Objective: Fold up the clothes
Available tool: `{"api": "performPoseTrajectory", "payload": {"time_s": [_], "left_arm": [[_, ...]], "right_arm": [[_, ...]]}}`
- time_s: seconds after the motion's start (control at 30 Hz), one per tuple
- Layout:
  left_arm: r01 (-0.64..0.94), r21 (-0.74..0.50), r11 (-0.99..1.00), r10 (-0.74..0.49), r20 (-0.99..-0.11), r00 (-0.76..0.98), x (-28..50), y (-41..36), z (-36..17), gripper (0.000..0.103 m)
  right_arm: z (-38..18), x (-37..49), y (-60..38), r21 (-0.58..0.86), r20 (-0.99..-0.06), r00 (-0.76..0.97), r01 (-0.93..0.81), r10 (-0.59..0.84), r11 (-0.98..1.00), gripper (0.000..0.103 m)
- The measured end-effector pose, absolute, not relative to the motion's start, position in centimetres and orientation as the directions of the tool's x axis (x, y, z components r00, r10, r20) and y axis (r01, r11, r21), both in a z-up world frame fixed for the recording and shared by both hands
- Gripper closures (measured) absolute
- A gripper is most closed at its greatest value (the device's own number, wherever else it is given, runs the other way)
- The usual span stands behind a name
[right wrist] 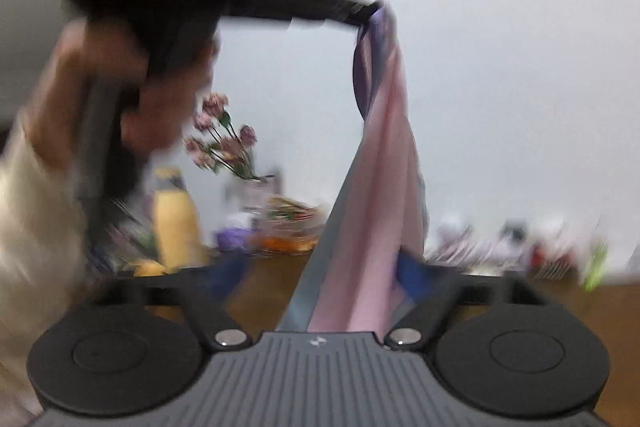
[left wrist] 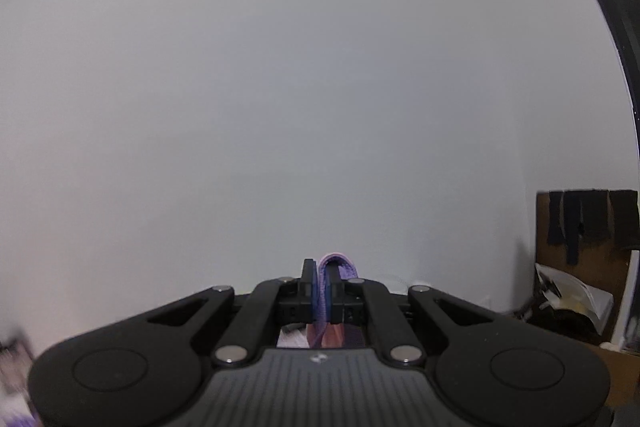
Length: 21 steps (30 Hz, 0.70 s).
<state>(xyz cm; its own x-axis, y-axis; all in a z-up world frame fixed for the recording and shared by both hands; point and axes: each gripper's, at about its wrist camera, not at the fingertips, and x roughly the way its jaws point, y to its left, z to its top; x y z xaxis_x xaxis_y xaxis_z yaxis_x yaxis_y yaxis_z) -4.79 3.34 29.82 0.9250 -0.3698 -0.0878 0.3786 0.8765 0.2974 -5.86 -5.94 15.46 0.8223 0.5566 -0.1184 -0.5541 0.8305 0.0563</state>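
Garment (right wrist: 384,163) hanging, left tongs (left wrist: 323,281) clamping its edge, right tongs (right wrist: 320,279) spread wide.

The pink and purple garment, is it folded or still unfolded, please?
Unfolded: the garment hangs twisted in the air from the left gripper, whose fingers pinch its purple edge.

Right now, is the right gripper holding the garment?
No: the right gripper fingers are spread, and the garment hangs from the left gripper.
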Motion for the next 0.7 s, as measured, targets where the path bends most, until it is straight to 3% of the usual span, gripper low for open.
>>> {"api": "performPoseTrajectory", "payload": {"time_s": [0.03,0.2,0.3,0.33,0.37,0.4,0.43,0.47,0.53,0.57,0.7], "left_arm": [[0.363,0.306,0.88,-0.361,-0.063,0.93,-5.5,3.6,30.6,0.101],[0.319,0.294,0.901,-0.351,0.063,0.934,-9.6,5.8,33.6,0.101],[0.319,0.281,0.905,-0.37,0.153,0.916,-12.4,6.7,34.8,0.101],[0.313,0.283,0.907,-0.37,0.178,0.912,-13.1,6.8,35.3,0.101],[0.313,0.282,0.907,-0.373,0.19,0.908,-13.5,6.7,35.8,0.101],[0.319,0.279,0.906,-0.378,0.196,0.905,-13.8,6.6,36.2,0.1],[0.32,0.28,0.905,-0.381,0.196,0.904,-13.9,6.2,36.6,0.1],[0.32,0.285,0.904,-0.381,0.191,0.905,-13.9,5.8,36.9,0.101],[0.331,0.308,0.892,-0.393,0.167,0.904,-13.8,4.6,37.2,0.1],[0.338,0.318,0.886,-0.401,0.155,0.903,-13.8,4.1,37.2,0.1],[0.353,0.349,0.868,-0.417,0.127,0.9,-14.0,2.6,36.5,0.1]], "right_arm": [[15.9,-6.2,-5.5,-0.01,-0.127,0.84,-0.533,0.527,0.846,0.102],[21.1,-8.0,-10.2,-0.015,-0.128,0.762,-0.641,0.635,0.767,0.101],[24.7,-7.6,-14.1,0.053,-0.108,0.711,-0.694,0.695,0.718,0.1],[25.9,-7.5,-15.5,0.075,-0.1,0.693,-0.711,0.714,0.7,0.09],[26.3,-8.5,-15.1,-0.002,-0.064,0.793,-0.607,0.606,0.795,0.076],[26.7,-9.5,-14.8,-0.074,-0.017,0.875,-0.484,0.484,0.872,0.054],[27.2,-10.5,-14.5,-0.139,0.041,0.934,-0.346,0.355,0.928,0.053],[26.9,-12.6,-13.6,-0.215,0.12,0.92,-0.343,0.374,0.914,0.052],[26.1,-15.5,-11.2,-0.298,0.188,0.882,-0.368,0.432,0.881,0.039],[25.8,-17.0,-10.0,-0.339,0.218,0.86,-0.376,0.461,0.862,0.038],[24.3,-15.4,-6.6,-0.356,0.178,0.876,-0.367,0.448,0.859,0.043]]}}
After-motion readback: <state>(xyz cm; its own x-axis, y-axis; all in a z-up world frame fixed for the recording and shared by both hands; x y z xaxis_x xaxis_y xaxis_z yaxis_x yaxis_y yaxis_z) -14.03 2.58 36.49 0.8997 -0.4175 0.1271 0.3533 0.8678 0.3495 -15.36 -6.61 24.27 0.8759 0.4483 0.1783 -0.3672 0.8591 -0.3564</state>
